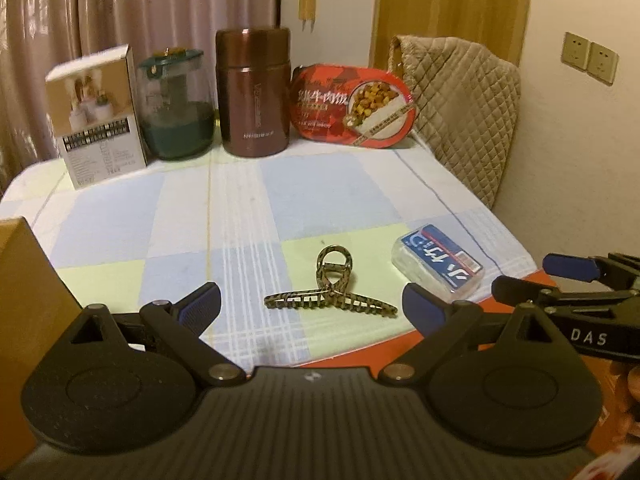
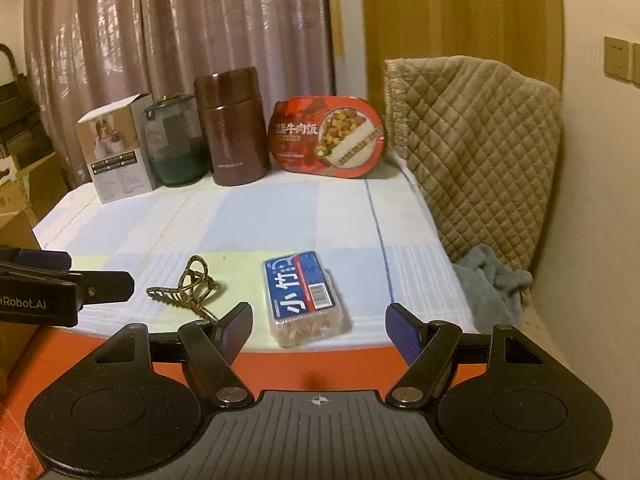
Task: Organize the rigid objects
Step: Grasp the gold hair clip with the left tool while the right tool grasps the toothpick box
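A leopard-print hair claw (image 1: 330, 290) lies near the table's front edge, just ahead of my open, empty left gripper (image 1: 312, 308). It also shows in the right wrist view (image 2: 186, 286). A clear plastic box with a blue label (image 2: 304, 298) lies in front of my open, empty right gripper (image 2: 320, 324); it also shows in the left wrist view (image 1: 438, 262). At the back stand a white carton (image 1: 96, 120), a green-lidded glass jar (image 1: 176, 108), a brown flask (image 1: 254, 92) and a red meal box (image 1: 354, 106).
The table carries a checked cloth (image 1: 240, 200) with a red front edge (image 2: 320, 364). A quilted chair back (image 2: 476, 144) stands at the right with a grey cloth (image 2: 488, 284) below it. A cardboard box (image 1: 24, 300) is at the left. Curtains hang behind.
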